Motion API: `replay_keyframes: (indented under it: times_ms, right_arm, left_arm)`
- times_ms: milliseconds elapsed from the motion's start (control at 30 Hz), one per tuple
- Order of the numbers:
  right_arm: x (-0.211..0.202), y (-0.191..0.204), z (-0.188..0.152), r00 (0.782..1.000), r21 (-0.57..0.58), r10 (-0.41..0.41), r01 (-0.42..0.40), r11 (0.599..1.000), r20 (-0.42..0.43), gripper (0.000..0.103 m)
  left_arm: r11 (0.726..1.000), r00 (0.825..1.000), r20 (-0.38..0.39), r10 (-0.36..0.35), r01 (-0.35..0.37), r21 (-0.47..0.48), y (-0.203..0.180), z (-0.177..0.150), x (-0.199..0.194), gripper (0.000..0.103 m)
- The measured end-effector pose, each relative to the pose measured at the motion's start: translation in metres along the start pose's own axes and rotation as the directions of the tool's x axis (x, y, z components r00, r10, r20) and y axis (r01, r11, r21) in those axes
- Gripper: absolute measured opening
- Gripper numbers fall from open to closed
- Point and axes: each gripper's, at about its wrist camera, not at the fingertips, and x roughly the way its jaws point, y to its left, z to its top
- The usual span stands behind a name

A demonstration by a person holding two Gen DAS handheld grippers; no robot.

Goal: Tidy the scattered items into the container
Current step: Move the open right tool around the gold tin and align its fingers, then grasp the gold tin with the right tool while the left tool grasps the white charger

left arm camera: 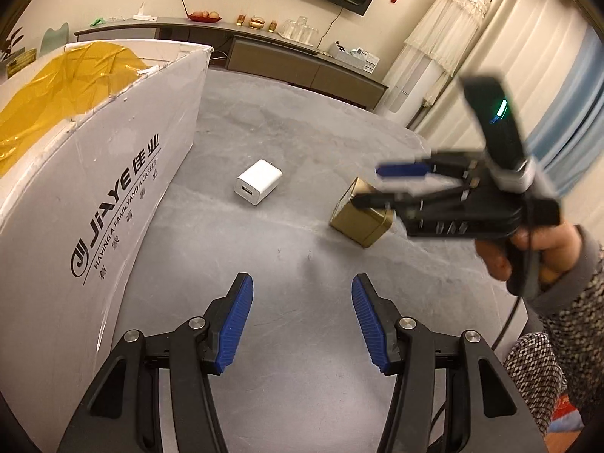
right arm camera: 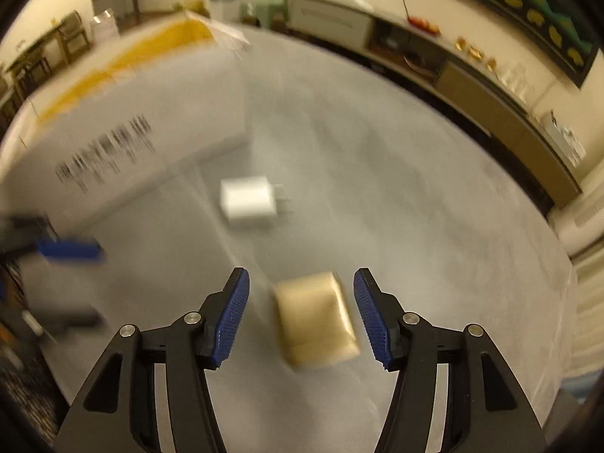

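A: We see a room with a long low cabinet (left arm camera: 302, 64) by the wall, white curtains (left arm camera: 528, 49) on the right, and a grey round tabletop (left arm camera: 302, 234) in front of us.

B: Yes. And on the left side of the tabletop stands our big white cardboard box (left arm camera: 94, 196). It has black letters on its side and a yellow plastic bag (left arm camera: 56, 87) inside it.

A: What do we still have lying outside the box?

B: Two things. A white charger (left arm camera: 259, 182) lies flat on the tabletop, near the box but not touching it. A small gold tin (left arm camera: 360, 219) sits well to the right of the charger.

A: Where is our right claw (right arm camera: 301, 313)?

B: It is right over the gold tin. In the right wrist view the tin (right arm camera: 316, 321) sits between the two blue pads (right arm camera: 233, 317), and there is a gap on each side. So the right claw is spread wide and holds nothing. The picture is blurry there, so we cannot say for sure how high it is above the tin.

A: From the left wrist view we can see a hand (left arm camera: 528, 249) in a grey speckled sleeve (left arm camera: 566, 302) holding that right claw (left arm camera: 372, 185) by its handle.

B: And our left claw (left arm camera: 302, 321)?

A: It is spread wide too. It hangs over bare tabletop, with the box to its left and the charger farther ahead. It holds nothing.
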Motion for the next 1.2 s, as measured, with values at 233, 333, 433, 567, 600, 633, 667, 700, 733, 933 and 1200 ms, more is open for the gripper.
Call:
replay_keyframes:
  times_ms: [233, 333, 433, 567, 600, 633, 667, 700, 733, 933, 1200]
  right_arm:
    - [0.086, 0.026, 0.046, 0.988, -0.031, 0.026, -0.031, 0.999, -0.15, 0.059]
    - [0.095, 0.027, 0.048, 0.986, -0.032, 0.026, -0.032, 0.999, -0.167, 0.048]
    - [0.084, 0.043, 0.038, 0.974, -0.065, 0.099, -0.114, 0.991, -0.204, 0.048]
    - [0.061, 0.061, 0.004, 0.964, -0.151, 0.102, -0.143, 0.978, -0.247, 0.05]
    - [0.052, 0.054, -0.002, 0.965, -0.118, 0.132, -0.162, 0.98, -0.227, 0.053]
    - [0.043, 0.046, -0.006, 0.968, -0.085, 0.15, -0.17, 0.982, -0.2, 0.056]
    - [0.034, 0.037, -0.009, 0.97, -0.047, 0.17, -0.18, 0.983, -0.174, 0.057]
    - [0.023, 0.026, -0.011, 0.967, 0.011, 0.212, -0.212, 0.977, -0.138, 0.057]
    - [0.013, 0.016, -0.013, 0.961, 0.06, 0.256, -0.251, 0.966, -0.102, 0.057]
    - [-0.053, -0.017, -0.029, 0.962, 0.154, 0.247, -0.263, 0.952, 0.117, 0.059]
    - [-0.023, -0.035, -0.059, 0.993, 0.082, 0.091, -0.097, 0.992, 0.082, 0.06]
  left_arm:
    - [0.999, 1.0, -0.009, 0.029, -0.029, -0.021, 0.008, -0.003, -0.005, 0.056]
    - [0.999, 1.0, 0.003, 0.019, -0.019, -0.027, 0.01, -0.002, -0.013, 0.056]
    - [0.999, 1.0, 0.019, 0.018, -0.017, -0.031, 0.012, 0.0, -0.02, 0.056]
    - [0.999, 1.0, -0.01, 0.014, -0.014, -0.034, 0.015, -0.004, -0.023, 0.058]
    - [1.0, 1.0, -0.017, 0.007, -0.008, -0.03, 0.014, -0.005, -0.022, 0.059]
    - [1.0, 1.0, -0.022, 0.012, -0.012, -0.026, 0.013, -0.006, -0.021, 0.059]
    - [1.0, 1.0, -0.025, 0.013, -0.014, -0.017, 0.011, -0.006, -0.021, 0.059]
    - [1.0, 1.0, -0.027, 0.011, -0.011, -0.008, 0.01, -0.007, -0.021, 0.059]
    - [1.0, 1.0, -0.028, 0.01, -0.01, 0.001, 0.008, -0.008, -0.02, 0.059]
    - [0.998, 0.999, -0.038, 0.015, -0.013, 0.066, -0.007, -0.014, -0.008, 0.062]
    - [0.985, 0.998, -0.065, 0.0, 0.012, 0.174, -0.039, 0.005, 0.033, 0.066]
